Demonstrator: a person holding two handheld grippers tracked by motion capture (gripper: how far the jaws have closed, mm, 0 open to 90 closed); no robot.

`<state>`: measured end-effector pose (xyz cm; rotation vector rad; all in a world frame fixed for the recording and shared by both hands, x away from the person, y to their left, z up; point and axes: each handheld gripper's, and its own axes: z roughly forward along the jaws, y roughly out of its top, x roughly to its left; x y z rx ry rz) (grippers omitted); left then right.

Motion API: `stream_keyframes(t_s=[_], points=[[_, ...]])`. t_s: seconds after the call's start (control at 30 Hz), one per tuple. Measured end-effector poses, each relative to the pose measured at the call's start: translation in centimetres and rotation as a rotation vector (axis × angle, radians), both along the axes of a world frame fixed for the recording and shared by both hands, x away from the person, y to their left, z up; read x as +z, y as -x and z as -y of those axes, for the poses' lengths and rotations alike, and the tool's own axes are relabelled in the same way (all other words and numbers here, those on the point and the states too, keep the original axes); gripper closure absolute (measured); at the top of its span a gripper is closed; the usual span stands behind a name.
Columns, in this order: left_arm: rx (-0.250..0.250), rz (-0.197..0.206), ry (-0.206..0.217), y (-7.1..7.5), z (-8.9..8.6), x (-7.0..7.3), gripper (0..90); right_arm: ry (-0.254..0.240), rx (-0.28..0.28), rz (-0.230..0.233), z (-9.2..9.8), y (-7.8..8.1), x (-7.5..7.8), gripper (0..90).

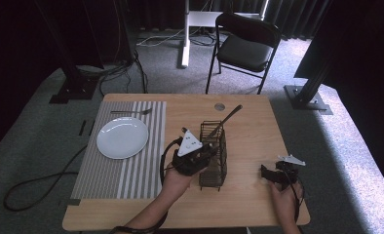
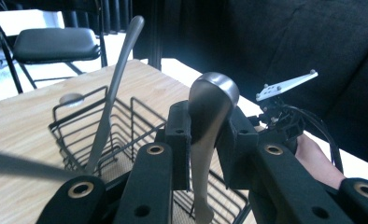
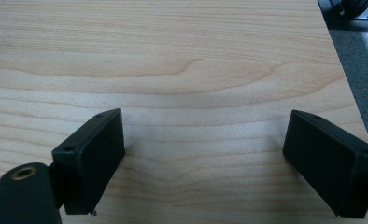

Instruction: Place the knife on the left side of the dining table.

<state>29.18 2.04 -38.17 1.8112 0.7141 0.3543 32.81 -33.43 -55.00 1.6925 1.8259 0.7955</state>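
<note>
1. left gripper (image 2: 209, 140): jaws clamping on a spoon (image 2: 209, 109) by its handle, the wide handle end sticking up between the pads, over the wire caddy (image 2: 102, 140).
2. caddy (image 1: 213, 156): standing mid-table, one more utensil (image 1: 227, 118) leaning out of it.
3. right gripper (image 3: 203, 154): jaws standing wide apart over bare table (image 3: 182, 56), holding nothing.
4. step, judged: taking cutlery out of the caddy for the place setting.
5. next, judged: lifting the spoon clear of the wires, then carrying it toward the plate (image 1: 122, 137) on the mat (image 1: 131, 175), where a fork (image 1: 131, 112) is lying.
6. hidden: spoon bowl cut off at the picture's lower edge; blurred bar at left unidentifiable.
</note>
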Motion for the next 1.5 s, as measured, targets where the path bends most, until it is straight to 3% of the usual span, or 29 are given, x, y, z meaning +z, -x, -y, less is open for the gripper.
stream_keyframes(t_s=[0.3, 0.6, 0.77, 0.9, 1.0, 1.3, 1.5], points=[[-0.009, 0.029, 0.004, -0.4, 1.3, -0.2, 75.7, 0.001, 0.001, 0.000, 0.0, 0.0, 0.0, 12.1], [-0.033, 0.029, -0.004, -1.3, 2.3, -0.4, 76.3, 0.000, 0.001, 0.000, 0.0, 0.0, 0.0, 12.1], [-0.030, 0.003, 0.014, -2.0, 2.7, -0.5, 76.1, 0.001, 0.001, 0.000, 0.0, 0.0, 0.0, 12.1], [-0.044, -0.015, 0.004, -2.6, 3.1, -0.5, 76.4, 0.001, 0.001, 0.000, 0.0, 0.0, 0.0, 12.1], [-0.040, -0.001, -0.026, -2.7, 3.3, -0.4, 77.2, 0.002, 0.002, 0.000, 0.0, 0.0, 0.0, 12.1], [0.025, 0.034, 0.005, -1.7, 2.6, -1.0, 78.2, 0.002, 0.002, 0.000, 0.0, 0.0, 0.0, 12.1], [0.022, 0.069, -0.017, -1.2, 3.4, -0.9, 78.2, 0.001, 0.001, 0.000, 0.0, 0.0, 0.0, 12.1]])
